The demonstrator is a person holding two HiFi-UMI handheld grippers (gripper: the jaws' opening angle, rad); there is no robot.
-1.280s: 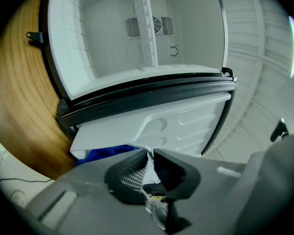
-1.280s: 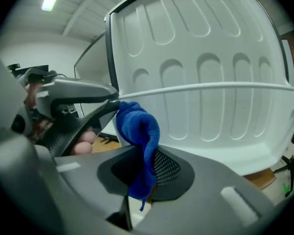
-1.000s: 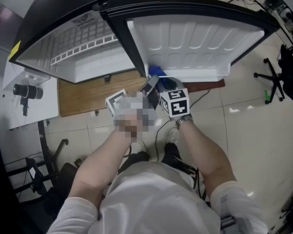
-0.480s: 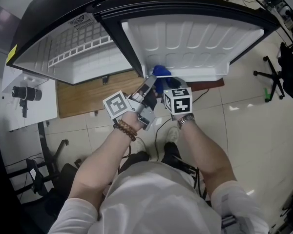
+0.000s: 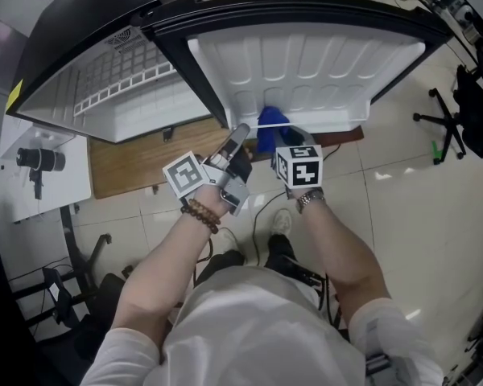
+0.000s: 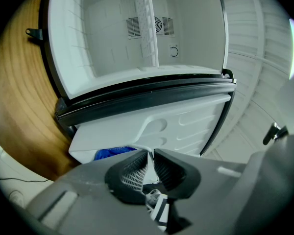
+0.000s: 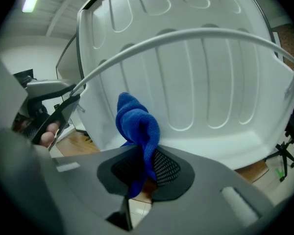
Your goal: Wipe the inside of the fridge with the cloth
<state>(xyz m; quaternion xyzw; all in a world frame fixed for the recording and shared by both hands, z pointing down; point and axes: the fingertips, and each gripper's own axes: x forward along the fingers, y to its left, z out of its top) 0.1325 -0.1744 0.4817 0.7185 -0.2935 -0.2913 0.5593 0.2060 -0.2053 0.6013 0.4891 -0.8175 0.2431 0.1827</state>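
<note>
Head view: fridge (image 5: pixel 105 95) stands with its door (image 5: pixel 322 63) open wide. Both grippers reach to the door's lower edge, the left gripper (image 5: pixel 240 131) just beside the right gripper (image 5: pixel 275 141), which carries the blue cloth (image 5: pixel 270 123) in front of the white inner liner. Left gripper view: jaws are closed together with nothing between them, the cloth shows at the liner's lower edge, and the fridge compartment lies beyond. Right gripper view: jaws are clamped on the cloth, whose bunched free end rises before the liner, beneath the white rail (image 7: pixel 186 38).
</note>
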